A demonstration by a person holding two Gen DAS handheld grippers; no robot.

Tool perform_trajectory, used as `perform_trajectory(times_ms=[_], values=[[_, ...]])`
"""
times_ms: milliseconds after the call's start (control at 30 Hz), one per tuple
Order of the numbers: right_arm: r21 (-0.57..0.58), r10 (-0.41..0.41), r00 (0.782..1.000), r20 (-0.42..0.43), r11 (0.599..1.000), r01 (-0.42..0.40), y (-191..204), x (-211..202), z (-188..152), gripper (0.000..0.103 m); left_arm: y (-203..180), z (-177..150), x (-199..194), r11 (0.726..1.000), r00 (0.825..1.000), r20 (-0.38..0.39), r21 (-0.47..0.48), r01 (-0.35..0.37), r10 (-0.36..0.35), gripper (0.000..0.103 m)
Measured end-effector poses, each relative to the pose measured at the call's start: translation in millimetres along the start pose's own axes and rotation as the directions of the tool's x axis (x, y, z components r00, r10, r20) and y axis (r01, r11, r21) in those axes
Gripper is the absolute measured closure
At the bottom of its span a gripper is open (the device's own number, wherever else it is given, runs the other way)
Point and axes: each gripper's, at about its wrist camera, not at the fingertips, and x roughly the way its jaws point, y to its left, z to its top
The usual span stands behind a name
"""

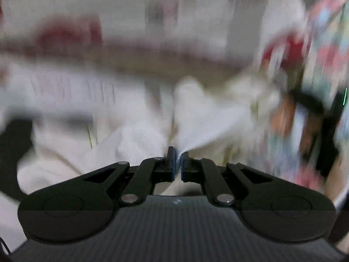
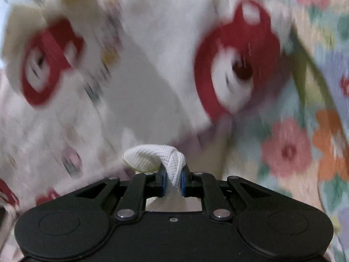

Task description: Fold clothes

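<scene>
Right gripper (image 2: 174, 180), low centre of its frame: jaws pinched tight on a bunched roll of white waffle-knit cloth, the wad bulging out to the left above the blue pads (image 2: 183, 181). Left gripper (image 1: 177, 163), same spot in its own view: jaws nearly together with a thin edge of the white garment (image 1: 196, 118) nipped between them, the fabric fanning up and away toward the middle of the frame.

Beyond the right gripper, the garment fills the upper half of the frame, white with big red ring-shaped prints (image 2: 235, 59) at upper right and upper left. Under and beside it, down the right side, lies a flowered cover (image 2: 288, 150) in pink, orange and green. The same flowered cover shows at the right edge of the left view, and there the rest is smeared by motion; a pale striped shape at left centre may be more laundry, but I can't say for sure.

So both tools have cloth in hand. By my reading this is a carry or a shake-out with two gripped points, part of squaring the piece or bringing one edge over. How many folds it already has, the blur won't tell.

The next move calls for keeping both pinches firm, holding the span between them taut and level, and laying the cloth on the flowered cover without the bunched end slipping out.
</scene>
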Motion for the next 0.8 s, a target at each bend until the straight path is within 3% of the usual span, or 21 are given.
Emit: perform_trajectory(times_ms=[67,100,200,233,267,300,400,500,600,667,700,800], values=[[0.014,-0.035,0.997,-0.067,0.999,0.036,-6,14,-3,0.090,-2,-15,32,0.999,0.986,-0.166,0.039,-0.005,0.011,0.096],[0.023,-0.047,0.996,-0.081,0.999,0.049,-8,17,-4,0.090,-3,-12,32,0.999,0.986,-0.169,0.044,0.001,0.007,0.096],[0.031,-0.111,0.983,-0.149,0.993,0.117,-16,27,-8,0.089,-5,8,10,0.999,0.997,-0.068,0.039,0.028,-0.025,0.087],[0.032,-0.132,0.976,-0.172,0.990,0.139,-18,30,-10,0.089,-6,15,2,0.999,0.999,-0.035,0.039,0.037,-0.035,0.078],[0.037,-0.142,0.971,-0.194,0.988,0.152,-22,33,-12,0.089,-6,22,-5,0.998,0.999,-0.001,0.038,0.046,-0.046,0.062],[0.045,-0.151,0.965,-0.214,0.985,0.164,-25,35,-13,0.089,-7,29,-13,0.998,0.998,0.033,0.038,0.055,-0.056,0.057],[0.075,-0.163,0.953,-0.255,0.979,0.188,-35,37,-17,0.089,9,39,-18,0.999,0.992,0.120,-0.020,-0.032,0.035,0.054],[0.048,-0.193,0.940,-0.281,0.975,0.215,-36,38,-20,0.087,19,38,-1,0.997,0.988,0.135,0.017,-0.080,0.077,0.043],[0.019,-0.229,0.927,-0.298,0.969,0.246,-37,37,-22,0.078,24,28,24,0.990,0.985,0.108,0.015,-0.138,0.136,0.042],[-0.014,-0.291,0.922,-0.257,0.955,0.297,-35,29,-19,0.072,27,20,32,0.987,0.981,0.113,-0.026,-0.159,0.161,0.042],[-0.022,-0.307,0.923,-0.234,0.950,0.310,-33,23,-17,0.071,29,17,36,0.988,0.982,0.115,-0.051,-0.146,0.151,0.042],[0.024,-0.219,0.962,-0.163,0.974,0.226,-22,-2,-6,0.052,34,9,43,0.993,0.994,0.082,-0.104,-0.056,0.065,0.042]])
